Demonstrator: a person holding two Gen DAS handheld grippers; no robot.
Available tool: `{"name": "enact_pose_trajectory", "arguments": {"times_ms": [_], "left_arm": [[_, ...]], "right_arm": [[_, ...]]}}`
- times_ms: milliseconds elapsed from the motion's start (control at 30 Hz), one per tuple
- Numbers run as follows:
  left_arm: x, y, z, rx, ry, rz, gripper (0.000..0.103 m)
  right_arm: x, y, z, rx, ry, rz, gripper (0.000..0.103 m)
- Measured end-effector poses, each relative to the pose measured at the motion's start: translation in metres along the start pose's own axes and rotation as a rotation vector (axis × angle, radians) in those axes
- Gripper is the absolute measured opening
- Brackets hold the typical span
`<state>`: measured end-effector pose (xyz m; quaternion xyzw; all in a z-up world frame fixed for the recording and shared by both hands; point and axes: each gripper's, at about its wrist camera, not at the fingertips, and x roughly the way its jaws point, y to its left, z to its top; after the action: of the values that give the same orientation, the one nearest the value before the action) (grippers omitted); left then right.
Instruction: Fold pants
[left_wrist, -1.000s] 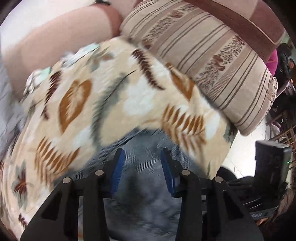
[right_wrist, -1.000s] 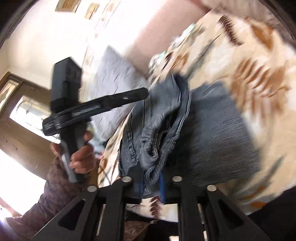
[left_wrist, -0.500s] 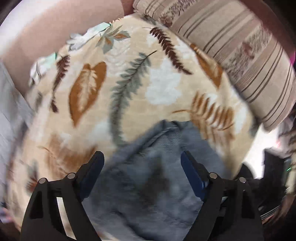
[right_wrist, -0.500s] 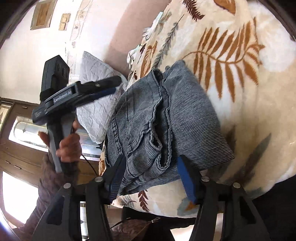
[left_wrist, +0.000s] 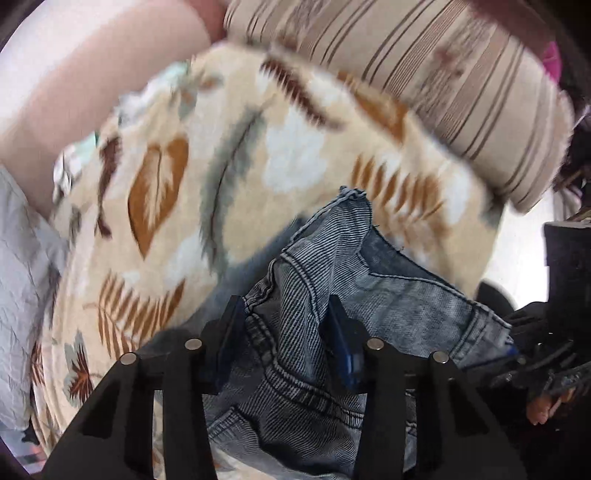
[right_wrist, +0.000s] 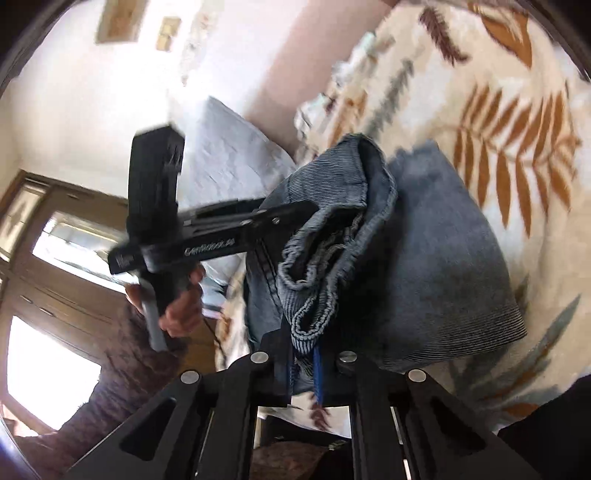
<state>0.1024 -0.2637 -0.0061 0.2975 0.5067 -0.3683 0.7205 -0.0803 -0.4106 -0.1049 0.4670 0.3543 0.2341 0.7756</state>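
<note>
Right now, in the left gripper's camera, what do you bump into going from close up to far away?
left gripper → denim pants → leaf-print blanket → striped cushion

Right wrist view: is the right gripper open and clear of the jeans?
No. The right gripper is pinched shut on a bunched fold of the jeans, denim squeezed between its blue pads.

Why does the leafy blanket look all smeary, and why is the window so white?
Left wrist view: the blanket and striped cushion smear from motion, while the jeans look sharper. Right wrist view: the window is blown out white, and the blanket is blurred there too.
</note>
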Motion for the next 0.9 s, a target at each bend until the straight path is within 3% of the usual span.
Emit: {"name": "enact_pose_trajectory", "arguments": {"times_ms": [100, 200, 267, 333, 433, 467, 500, 533, 600, 700, 767, 833, 900], "left_arm": [[0.008, -0.014, 0.012, -0.022, -0.058, -0.020, 0.043], [0.054, -0.020, 0.020, -0.106, 0.010, -0.001, 0.043], [0.071, -0.028, 0.016, -0.122, 0.043, 0.067, 0.042], [0.056, -0.025, 0.012, -0.149, 0.011, 0.078, 0.041], [0.011, 0.003, 0.001, -0.274, -0.070, 0.005, 0.043], [-0.009, 0.016, -0.006, -0.329, -0.118, -0.013, 0.052], [-0.024, 0.027, -0.014, -0.370, -0.155, -0.010, 0.060], [-0.041, 0.039, -0.027, -0.418, -0.195, 0.019, 0.076], [-0.051, 0.055, -0.052, -0.473, -0.222, 0.078, 0.082], [-0.029, 0.077, -0.088, -0.565, -0.144, 0.116, 0.082], [-0.007, 0.090, -0.110, -0.651, -0.085, 0.070, 0.082], [0.015, 0.102, -0.127, -0.755, -0.056, -0.012, 0.082], [0.029, 0.100, -0.136, -0.829, -0.039, -0.083, 0.082]], "right_arm": [[-0.020, -0.015, 0.002, 0.010, -0.048, -0.059, 0.007], [-0.015, -0.055, -0.003, 0.094, -0.006, -0.194, 0.008], [-0.012, -0.065, -0.010, 0.137, 0.031, -0.210, 0.014], [-0.024, -0.055, -0.006, 0.100, 0.008, -0.199, 0.015], [-0.047, -0.033, 0.014, 0.021, -0.081, -0.219, 0.038], [-0.049, -0.028, 0.024, 0.009, -0.101, -0.215, 0.054], [-0.048, -0.026, 0.033, 0.003, -0.104, -0.209, 0.062], [-0.044, -0.022, 0.042, -0.005, -0.098, -0.197, 0.063], [-0.022, -0.015, 0.061, -0.032, -0.059, -0.166, 0.063], [0.020, -0.017, 0.076, -0.042, 0.021, -0.132, 0.063], [0.056, -0.022, 0.079, -0.052, 0.078, -0.177, 0.063], [0.078, -0.027, 0.081, -0.080, 0.100, -0.276, 0.063], [0.095, -0.033, 0.081, -0.082, 0.110, -0.297, 0.062]]}}
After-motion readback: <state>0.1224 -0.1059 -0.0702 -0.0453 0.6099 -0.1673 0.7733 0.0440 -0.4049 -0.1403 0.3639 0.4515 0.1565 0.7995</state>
